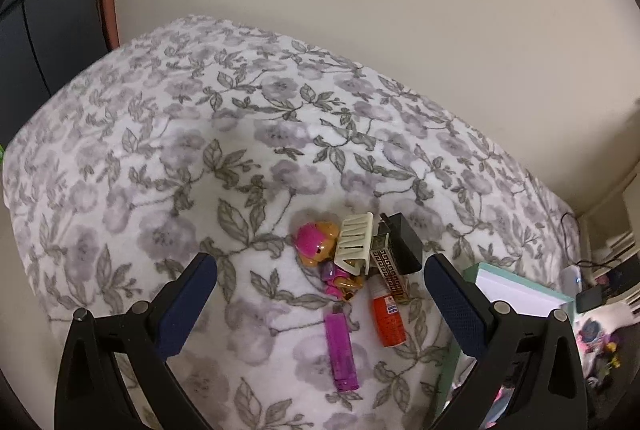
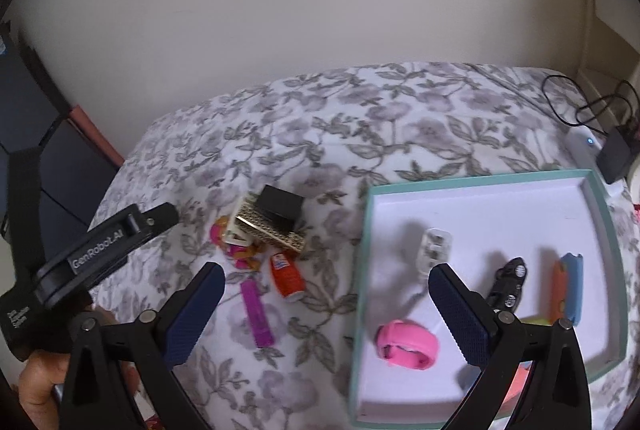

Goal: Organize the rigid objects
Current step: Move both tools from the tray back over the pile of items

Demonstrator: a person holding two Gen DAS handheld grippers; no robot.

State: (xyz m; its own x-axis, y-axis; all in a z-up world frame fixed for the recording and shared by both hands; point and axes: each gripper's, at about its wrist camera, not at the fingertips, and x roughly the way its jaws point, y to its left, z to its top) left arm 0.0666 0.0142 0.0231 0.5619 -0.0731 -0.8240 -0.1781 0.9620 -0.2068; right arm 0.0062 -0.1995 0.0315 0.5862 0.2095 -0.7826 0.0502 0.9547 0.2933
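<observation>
A small pile lies on the floral bedspread (image 1: 160,158): a pink toy figure (image 1: 316,250), a cream hair clip (image 1: 354,244), a black cube (image 1: 402,242), a gold patterned box (image 1: 390,274), an orange tube (image 1: 388,318) and a purple lighter (image 1: 342,350). My left gripper (image 1: 320,262) hovers open just in front of the pile, holding nothing. My right gripper (image 2: 327,270) is open and empty too, between the pile (image 2: 272,230) and the teal-rimmed white tray (image 2: 370,230). The tray holds a pink wristband (image 2: 408,344), a clear clip (image 2: 434,246), a black toy car (image 2: 508,282) and an orange-and-blue piece (image 2: 568,286).
The bed ends at a cream wall behind. Cables and a black charger (image 2: 618,154) lie past the tray's far right corner. The left tool's black body (image 2: 104,250) and a hand (image 2: 36,382) show at the left of the right wrist view. Dark furniture (image 1: 24,30) stands left.
</observation>
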